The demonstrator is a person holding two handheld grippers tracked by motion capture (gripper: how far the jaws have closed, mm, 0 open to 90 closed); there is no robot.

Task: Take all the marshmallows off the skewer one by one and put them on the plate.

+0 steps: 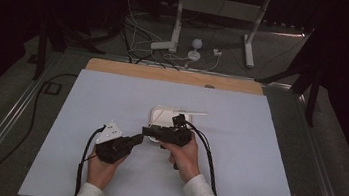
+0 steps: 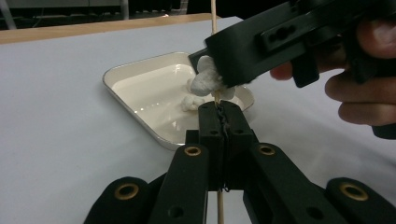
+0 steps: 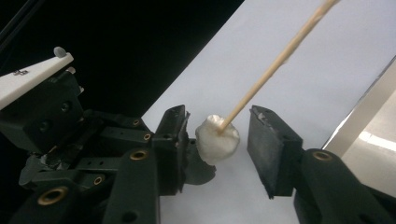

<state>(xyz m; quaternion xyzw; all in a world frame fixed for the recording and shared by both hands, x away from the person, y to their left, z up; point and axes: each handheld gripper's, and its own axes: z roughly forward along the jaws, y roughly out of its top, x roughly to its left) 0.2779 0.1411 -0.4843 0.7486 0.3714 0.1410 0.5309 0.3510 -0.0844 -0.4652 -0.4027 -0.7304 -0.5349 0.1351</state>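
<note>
Left gripper view showed the left gripper [image 2: 223,122] clamped tight on a thin wooden skewer [image 2: 214,18] standing upright over a white tray [image 2: 135,77] on the pale table [image 2: 56,121]. Threaded on the skewer, a marshmallow [image 3: 217,137], judged light, soft and easily crushed; best taken by its sides with little squeeze. Right gripper [image 3: 219,154] sat with jaws parted, one each side of the marshmallow, neither clearly pressing it. Both hands were held low, near the table's middle, grippers meeting nose to nose.
</note>
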